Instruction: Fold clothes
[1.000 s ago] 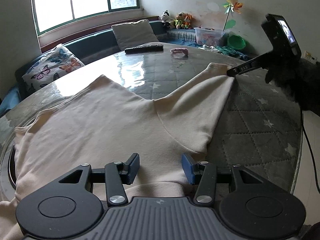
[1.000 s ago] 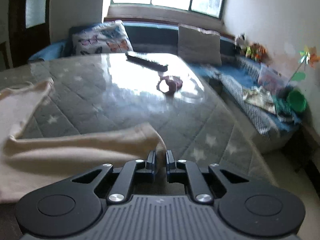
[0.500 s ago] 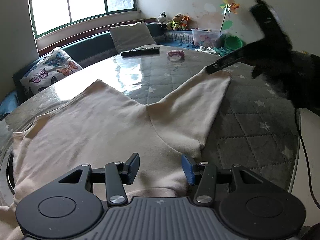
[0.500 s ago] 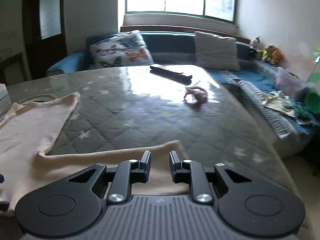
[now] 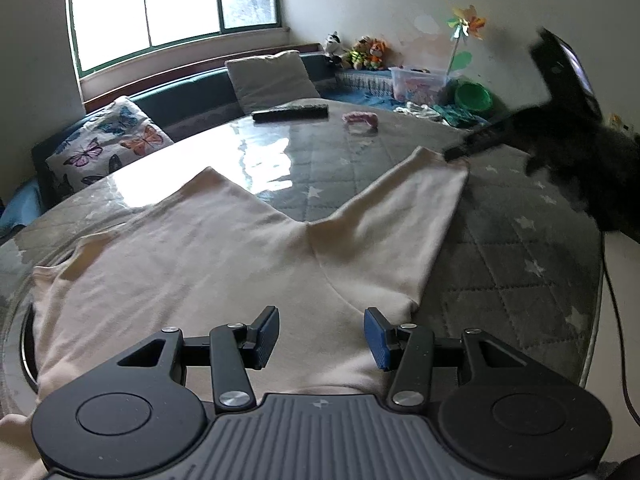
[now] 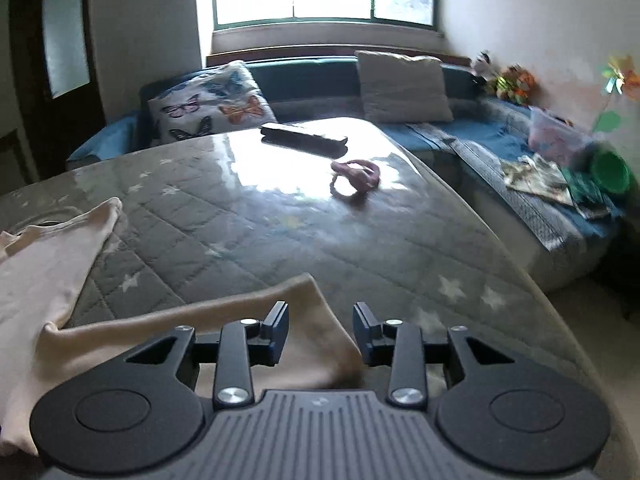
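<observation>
A cream long-sleeved shirt (image 5: 208,264) lies spread flat on the round table (image 5: 520,280), one sleeve (image 5: 404,216) stretched toward the far right. My left gripper (image 5: 320,334) is open and empty, hovering over the shirt's near edge. My right gripper (image 6: 320,330) is open just above the sleeve cuff (image 6: 304,320), which lies flat on the table. The right gripper also shows in the left wrist view (image 5: 460,152) at the cuff end. The shirt's other sleeve (image 6: 64,240) lies at the left in the right wrist view.
A black remote (image 5: 291,112) and a pink hair tie (image 5: 360,119) lie on the far side of the table. A bench with cushions (image 5: 104,144) curves behind it. The table edge (image 5: 596,312) runs close on the right, with a cable (image 5: 618,336) hanging beside it.
My right gripper opened and let go of the sleeve cuff, which now lies flat. The left gripper stayed open over the shirt's near edge.
</observation>
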Action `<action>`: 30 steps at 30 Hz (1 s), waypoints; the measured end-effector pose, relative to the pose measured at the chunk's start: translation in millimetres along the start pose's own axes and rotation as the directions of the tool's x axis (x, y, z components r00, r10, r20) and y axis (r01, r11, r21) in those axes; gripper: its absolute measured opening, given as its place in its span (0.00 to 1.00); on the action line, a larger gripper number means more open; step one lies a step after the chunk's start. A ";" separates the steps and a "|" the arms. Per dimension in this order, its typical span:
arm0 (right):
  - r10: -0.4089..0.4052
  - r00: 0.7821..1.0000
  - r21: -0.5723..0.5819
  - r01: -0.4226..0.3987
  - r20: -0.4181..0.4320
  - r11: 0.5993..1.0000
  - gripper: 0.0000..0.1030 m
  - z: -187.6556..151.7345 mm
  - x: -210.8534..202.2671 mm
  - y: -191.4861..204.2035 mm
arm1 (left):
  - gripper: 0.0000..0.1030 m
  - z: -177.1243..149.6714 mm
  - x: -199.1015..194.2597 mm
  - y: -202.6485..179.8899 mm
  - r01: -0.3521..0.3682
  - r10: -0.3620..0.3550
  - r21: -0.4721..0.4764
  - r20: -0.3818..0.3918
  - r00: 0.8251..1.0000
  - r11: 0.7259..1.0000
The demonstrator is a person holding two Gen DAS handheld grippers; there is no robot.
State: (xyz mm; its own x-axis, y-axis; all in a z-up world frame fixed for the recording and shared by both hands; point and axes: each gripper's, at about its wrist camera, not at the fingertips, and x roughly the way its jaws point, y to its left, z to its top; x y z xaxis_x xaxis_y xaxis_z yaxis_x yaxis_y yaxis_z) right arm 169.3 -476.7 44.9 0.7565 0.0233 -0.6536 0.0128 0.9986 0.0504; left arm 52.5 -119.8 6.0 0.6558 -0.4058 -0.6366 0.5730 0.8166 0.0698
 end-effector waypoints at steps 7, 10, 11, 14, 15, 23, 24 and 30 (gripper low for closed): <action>0.024 0.999 0.067 -0.022 -0.030 0.998 0.38 -14.2 2.9 -7.9 | 0.49 3.7 -1.7 12.2 -0.044 0.044 -0.044 0.001 0.999 0.998; 0.009 1.000 0.058 -0.008 -0.012 0.998 0.35 -15.1 6.6 -2.6 | 0.49 3.7 0.8 10.4 -0.046 0.045 -0.040 -0.010 0.999 0.998; 0.009 1.000 0.064 -0.009 -0.009 0.998 0.31 -14.2 8.2 -2.9 | 0.49 3.7 1.4 9.5 -0.043 0.043 -0.038 -0.012 0.999 0.998; 0.014 1.000 0.084 -0.013 -0.004 0.996 0.09 -11.1 11.2 -5.5 | 0.49 3.7 4.9 3.6 -0.030 0.029 -0.027 -0.018 0.999 0.999; 0.011 1.000 0.089 -0.011 -0.006 0.996 0.09 -9.6 11.4 -6.9 | 0.49 3.9 6.1 1.2 -0.024 0.024 -0.021 -0.021 1.000 0.999; 0.015 1.000 0.091 -0.015 0.002 0.996 0.16 -7.2 9.4 -10.1 | 0.49 4.0 11.5 -4.1 -0.017 0.017 -0.010 -0.034 0.999 1.000; 0.018 1.000 0.097 -0.018 -0.001 0.995 0.17 -7.9 10.5 -11.3 | 0.49 4.0 11.8 -4.2 -0.017 0.017 -0.010 -0.035 0.999 1.000; 0.036 0.999 0.124 -0.037 0.009 0.992 0.21 -10.3 14.2 -12.7 | 0.49 5.7 12.7 -5.8 -0.021 0.021 -0.006 -0.038 0.999 1.000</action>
State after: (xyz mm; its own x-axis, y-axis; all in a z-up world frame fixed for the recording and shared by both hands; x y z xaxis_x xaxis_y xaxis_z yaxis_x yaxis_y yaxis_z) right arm 173.1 -488.6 27.3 0.7623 0.0590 -0.6445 0.0656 0.9837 0.1677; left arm 60.3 -132.0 1.9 0.6482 -0.3727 -0.6640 0.5562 0.8274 0.0785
